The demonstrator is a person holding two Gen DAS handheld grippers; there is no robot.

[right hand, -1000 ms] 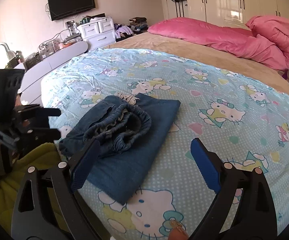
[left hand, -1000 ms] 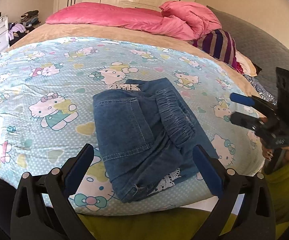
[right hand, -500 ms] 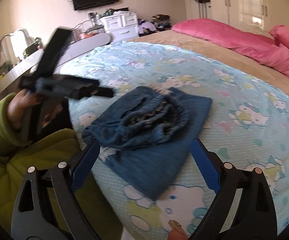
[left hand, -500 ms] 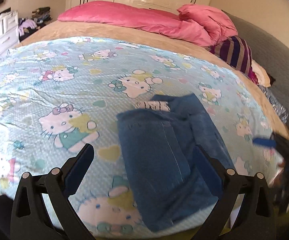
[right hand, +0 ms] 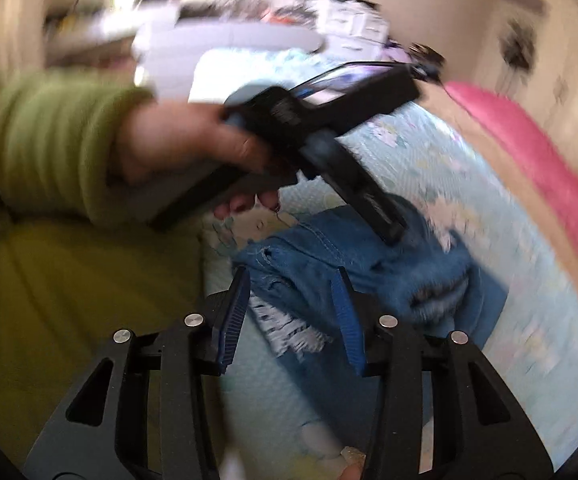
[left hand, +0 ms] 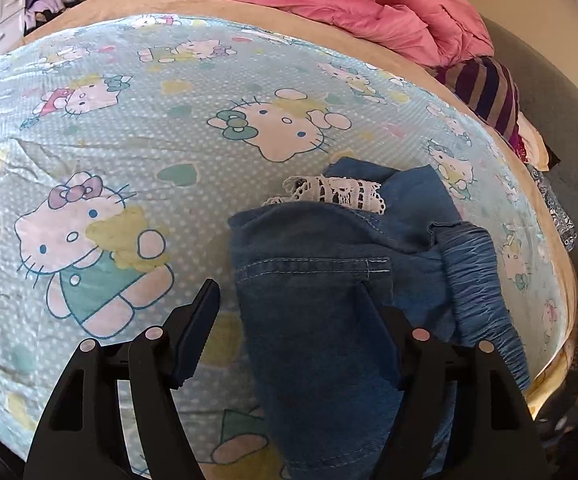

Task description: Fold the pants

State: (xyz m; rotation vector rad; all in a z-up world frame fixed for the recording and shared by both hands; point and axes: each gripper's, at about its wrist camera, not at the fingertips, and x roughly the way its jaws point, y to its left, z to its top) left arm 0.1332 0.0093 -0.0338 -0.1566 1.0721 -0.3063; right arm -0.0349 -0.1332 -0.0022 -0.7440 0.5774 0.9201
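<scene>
The folded blue denim pants (left hand: 329, 304) with white lace trim lie on the Hello Kitty bedsheet (left hand: 149, 128) near the bed's front edge. My left gripper (left hand: 289, 320) is open, low over the pants' left part, one finger over the sheet and one over the denim. In the blurred right wrist view the pants (right hand: 329, 264) lie just ahead of my right gripper (right hand: 293, 308), whose jaws are partly closed with a gap around the frayed lace edge. The left gripper's body (right hand: 329, 140) and the hand holding it hover over the pants.
Pink duvet and pillows (left hand: 329, 4) lie at the head of the bed. A striped cushion (left hand: 485, 92) sits at the right edge. My green sleeve (right hand: 49, 140) fills the left of the right wrist view. Drawers and clutter stand beyond the bed.
Both grippers have moved in toward the pants and their jaws have narrowed. The right wrist view swung left and is motion-blurred; the left gripper now hangs over the denim.
</scene>
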